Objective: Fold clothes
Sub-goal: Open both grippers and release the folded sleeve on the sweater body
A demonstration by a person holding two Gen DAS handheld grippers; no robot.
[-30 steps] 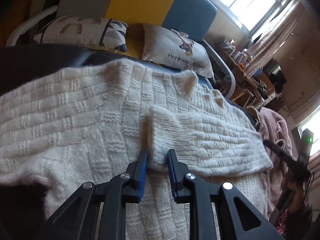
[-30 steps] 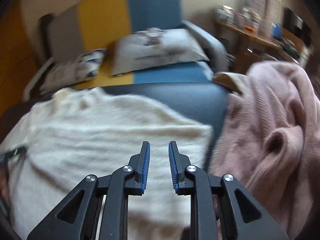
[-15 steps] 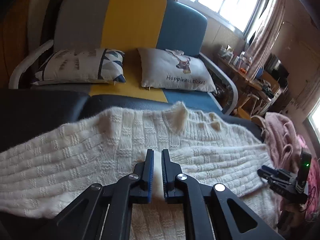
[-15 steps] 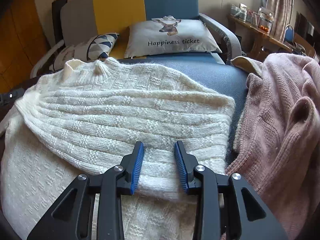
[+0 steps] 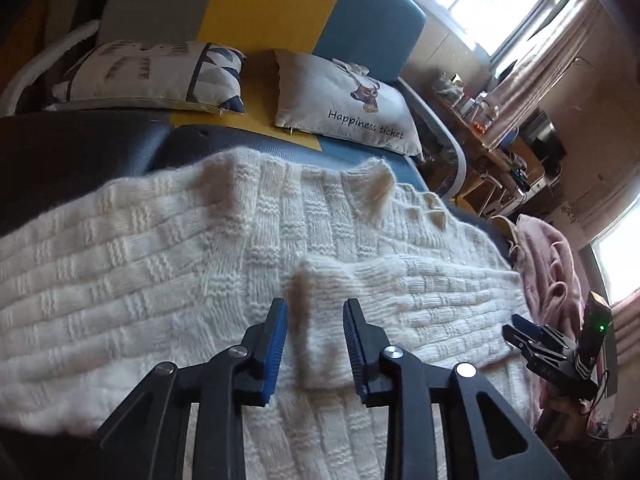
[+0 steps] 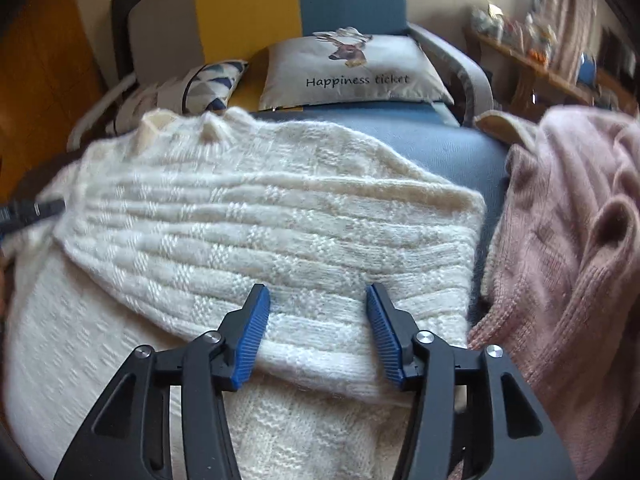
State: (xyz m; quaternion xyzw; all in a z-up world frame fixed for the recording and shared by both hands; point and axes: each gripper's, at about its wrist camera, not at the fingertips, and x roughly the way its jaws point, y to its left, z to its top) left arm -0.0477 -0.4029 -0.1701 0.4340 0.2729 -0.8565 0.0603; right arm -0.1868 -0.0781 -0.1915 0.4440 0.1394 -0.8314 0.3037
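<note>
Lying flat, the chunky basket-knit cream sweater [image 5: 168, 280] sits beneath both parted claws, left claw [image 5: 314, 344] and right claw [image 6: 318, 332], freshly widened.

Pink knit heap [image 6: 568, 248] — crowding sweater's [image 6: 256, 232] right

Edges, overlaps and blur

The cream sweater [image 6: 248, 240] runs off the bottom of both views, its lower body hidden behind the gripper arms. The pink sweater [image 6: 568, 248] is cut by the right edge. Shelf clutter [image 6: 520, 36] is too blurred to identify.
</note>
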